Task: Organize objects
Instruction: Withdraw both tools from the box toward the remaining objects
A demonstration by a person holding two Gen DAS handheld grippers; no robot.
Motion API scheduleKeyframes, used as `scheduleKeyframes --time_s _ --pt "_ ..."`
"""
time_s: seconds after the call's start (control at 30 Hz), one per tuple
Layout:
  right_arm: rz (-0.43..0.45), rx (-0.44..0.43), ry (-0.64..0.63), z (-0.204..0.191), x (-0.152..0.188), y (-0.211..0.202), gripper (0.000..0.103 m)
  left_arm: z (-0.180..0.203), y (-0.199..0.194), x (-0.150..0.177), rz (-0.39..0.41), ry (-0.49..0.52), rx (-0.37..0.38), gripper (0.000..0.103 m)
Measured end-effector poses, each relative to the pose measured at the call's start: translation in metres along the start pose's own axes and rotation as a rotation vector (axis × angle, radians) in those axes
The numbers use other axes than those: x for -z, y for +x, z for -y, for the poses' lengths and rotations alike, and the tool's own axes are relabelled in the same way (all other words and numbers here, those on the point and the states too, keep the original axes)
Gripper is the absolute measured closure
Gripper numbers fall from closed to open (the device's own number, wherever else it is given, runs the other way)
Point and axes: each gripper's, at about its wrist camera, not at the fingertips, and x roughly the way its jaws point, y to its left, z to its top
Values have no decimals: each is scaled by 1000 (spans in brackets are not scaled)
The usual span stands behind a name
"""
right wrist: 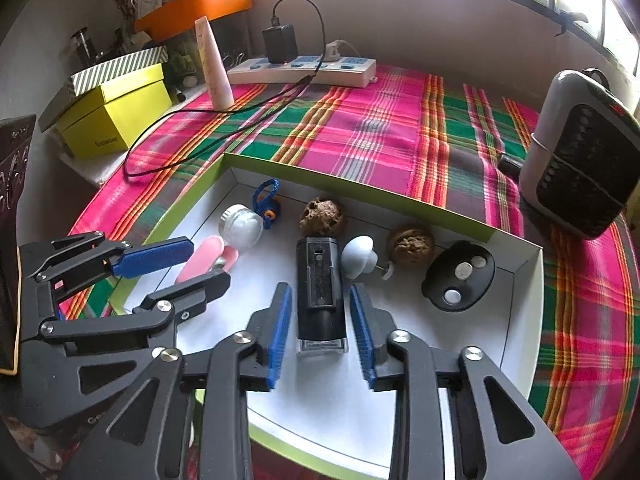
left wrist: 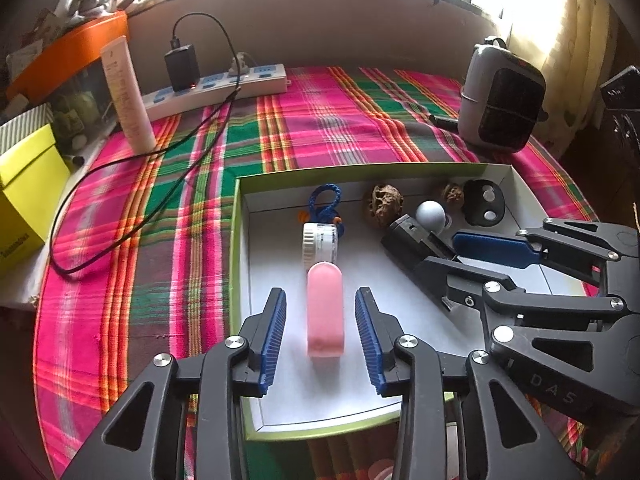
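A shallow white box with a green rim (left wrist: pixel 236 240) lies on the plaid cloth. Inside it, a pink capsule-shaped piece (left wrist: pixel 325 312) rests flat between the blue pads of my left gripper (left wrist: pixel 320 300), with a gap on each side, so the gripper is open. A black rectangular device (right wrist: pixel 318 280) lies on the box floor (right wrist: pixel 460 344) between the pads of my right gripper (right wrist: pixel 320 294), also open and clear of it. The box also holds a white jar (right wrist: pixel 242 228) on a blue cord, two walnuts (right wrist: pixel 322 216), a grey knob (right wrist: pixel 358 256) and a black oval fob (right wrist: pixel 458 276).
A power strip (left wrist: pixel 224 88) with a black charger and a trailing cable (left wrist: pixel 120 164) sits at the back. A white tube (left wrist: pixel 128 96) and a yellow box (left wrist: pixel 24 196) stand at the left, and a grey and black heater (left wrist: pixel 500 100) at the back right.
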Motion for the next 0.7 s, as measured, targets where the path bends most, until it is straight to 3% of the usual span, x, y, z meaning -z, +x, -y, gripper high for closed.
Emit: scheduleKeyframes --time_s 0.7 --pt "52 10 36 -15 20 -31 65 -2 -40 20 58 -43 24 68"
